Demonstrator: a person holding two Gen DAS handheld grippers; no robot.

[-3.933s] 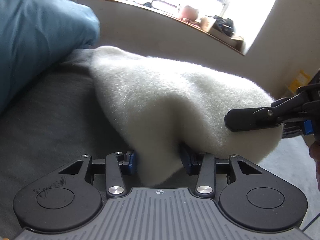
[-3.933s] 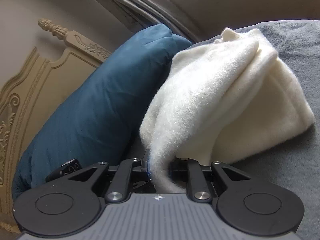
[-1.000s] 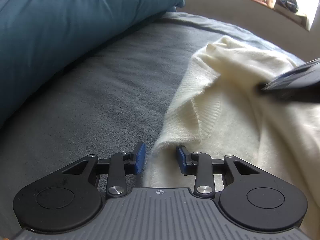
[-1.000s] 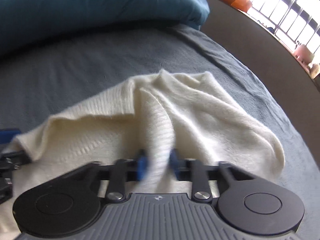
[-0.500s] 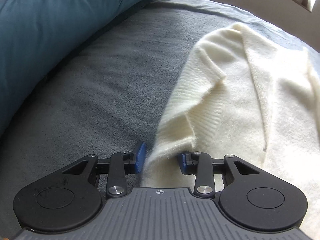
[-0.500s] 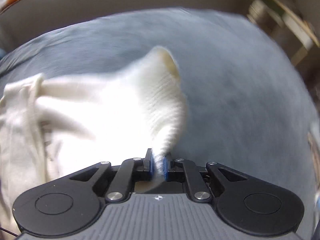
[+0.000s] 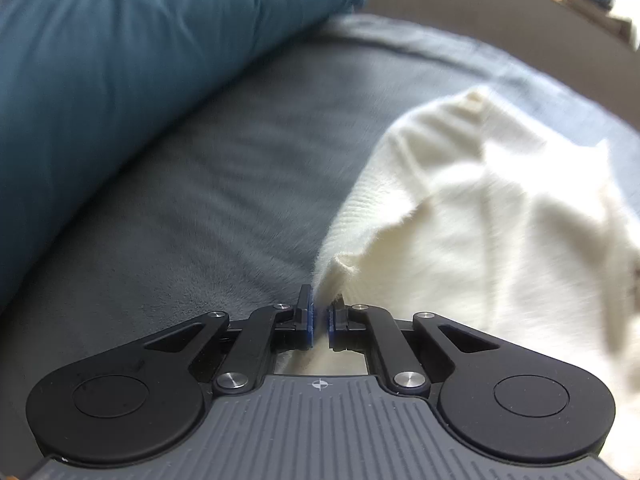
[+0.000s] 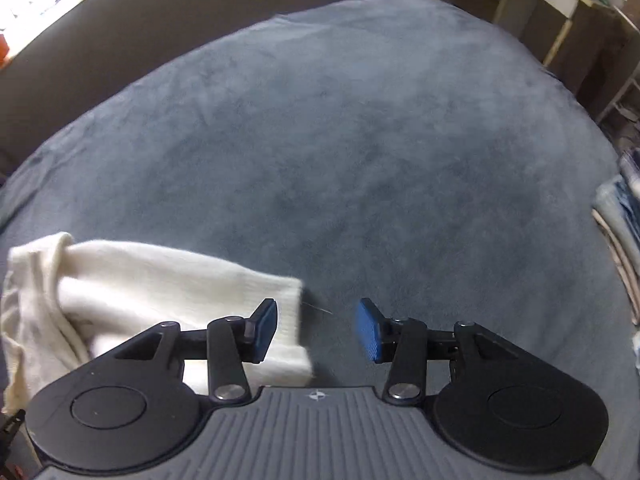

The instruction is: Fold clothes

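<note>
The cream fuzzy knit sweater [image 7: 500,216] is lying limp on the grey plush bedcover [image 8: 360,140], soft, light and stretchy. The left gripper [image 7: 320,322] has just been closing and is pinching a ribbed edge between its pads. The right gripper [image 8: 316,330] has just been opening, its jaws standing apart, the sleeve cuff [image 8: 290,320] lying loose beside its left pad. Ribbed hems probably offer the firmest hold.

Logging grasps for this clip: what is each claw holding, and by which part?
Left claw: shut on the cream sweater at a ribbed edge. Right claw: open, nothing held; the sleeve cuff lies beside one finger.
</note>
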